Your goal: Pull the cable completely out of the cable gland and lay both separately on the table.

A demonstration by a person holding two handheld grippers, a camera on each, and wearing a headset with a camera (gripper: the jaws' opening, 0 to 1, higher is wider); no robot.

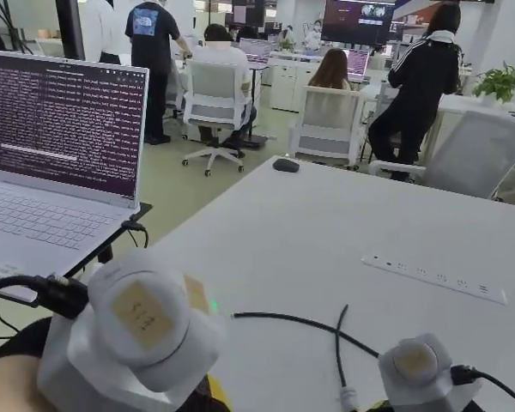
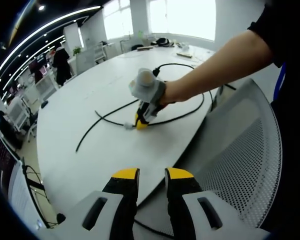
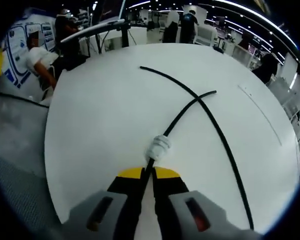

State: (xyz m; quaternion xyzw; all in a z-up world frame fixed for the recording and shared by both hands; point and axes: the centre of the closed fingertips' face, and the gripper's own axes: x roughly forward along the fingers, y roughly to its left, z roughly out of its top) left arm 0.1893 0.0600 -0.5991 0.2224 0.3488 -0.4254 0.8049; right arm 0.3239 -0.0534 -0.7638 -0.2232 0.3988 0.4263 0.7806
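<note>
Pinching the cable (image 3: 197, 100), the right gripper (image 3: 148, 174) has its jaws shut on it. The black line runs up between the yellow tips. The gland (image 3: 158, 148) is a small white lump. It sits on the cable just past those tips, and the cable goes right through it. Past the gland, the cable lies flat on the white table (image 3: 100, 110) and crosses over itself like an X.

The left gripper (image 2: 152, 175) has its jaws a little way apart, with nothing between them. It hangs near the table's edge, beside a grey mesh chair (image 2: 240, 150). From there you can see a hand (image 2: 172, 92) holding the right gripper down on the cable, well away from the left one.

In the head view, a long white power strip (image 1: 433, 277) lies further off on the table. A dark mouse (image 1: 285, 165) rests near the far edge. An open laptop (image 1: 60, 154) stands on a side stand to the left.
</note>
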